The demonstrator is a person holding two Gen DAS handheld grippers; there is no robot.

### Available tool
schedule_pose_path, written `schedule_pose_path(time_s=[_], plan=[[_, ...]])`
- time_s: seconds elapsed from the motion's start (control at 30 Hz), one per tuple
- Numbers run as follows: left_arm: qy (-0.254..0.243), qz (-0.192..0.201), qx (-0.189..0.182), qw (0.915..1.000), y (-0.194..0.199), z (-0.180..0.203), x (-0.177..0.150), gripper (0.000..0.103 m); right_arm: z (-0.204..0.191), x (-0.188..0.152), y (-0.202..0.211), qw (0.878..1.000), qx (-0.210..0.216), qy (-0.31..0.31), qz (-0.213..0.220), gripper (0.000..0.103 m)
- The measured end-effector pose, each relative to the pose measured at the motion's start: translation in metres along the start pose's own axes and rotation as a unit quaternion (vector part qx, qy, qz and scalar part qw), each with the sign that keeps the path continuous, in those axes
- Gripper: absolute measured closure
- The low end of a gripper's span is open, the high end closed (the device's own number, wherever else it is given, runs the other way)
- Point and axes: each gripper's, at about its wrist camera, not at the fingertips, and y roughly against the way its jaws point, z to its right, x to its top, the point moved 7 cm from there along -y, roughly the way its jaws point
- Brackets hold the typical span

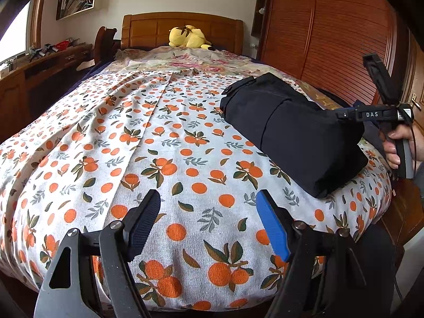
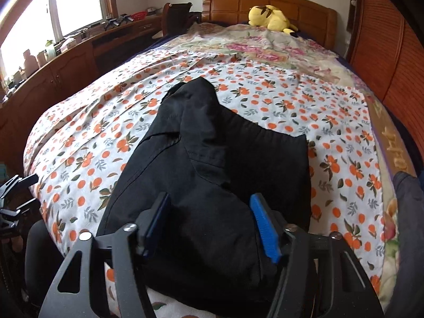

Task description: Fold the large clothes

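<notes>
Left gripper (image 1: pixel 208 221) is nearest in its view – jaws wide apart, nothing between them, hovering over bare orange-print sheet (image 1: pixel 148 143). Right gripper (image 2: pixel 209 228) straddles the near end of the black garment (image 2: pixel 212 164); jaws part open, cloth bulges between the pads, but whether they actually pinch it I can't tell.

The bed (image 1: pixel 182 30) carries everything. The garment sits folded into a thick bundle on the near right part of the sheet, close to the foot edge.

It looks soft, bulky, middling weight, likely to sag and unfold if lifted by one layer – grip through all layers at the near folded end. The long axis runs from the right gripper up toward the headboard, angled slightly left.
</notes>
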Motion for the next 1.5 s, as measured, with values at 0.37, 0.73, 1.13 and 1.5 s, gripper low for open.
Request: schedule_pose_path(time_s=[0.37,0.73,1.13,1.5], plan=[[-0.006,-0.001,-0.006,1.0,-0.002,0.008,0.001,0.028,-0.016,0.011,0.06,0.995,0.014,0.054,0.087,0.096],[-0.011,0.001,-0.013,0.9999,0.0,0.012,0.002,0.028,0.053,-0.033,0.088,0.99,-0.1,-0.002,0.098,0.099],[-0.016,0.007,-0.014,0.9997,0.007,0.018,0.007,0.028,0.083,-0.091,0.05,0.99,-0.116,-0.076,0.028,0.09],[-0.023,0.011,-0.021,0.9995,0.01,0.027,0.01,0.028,0.021,-0.07,0.068,0.992,-0.099,-0.024,0.073,0.047]])
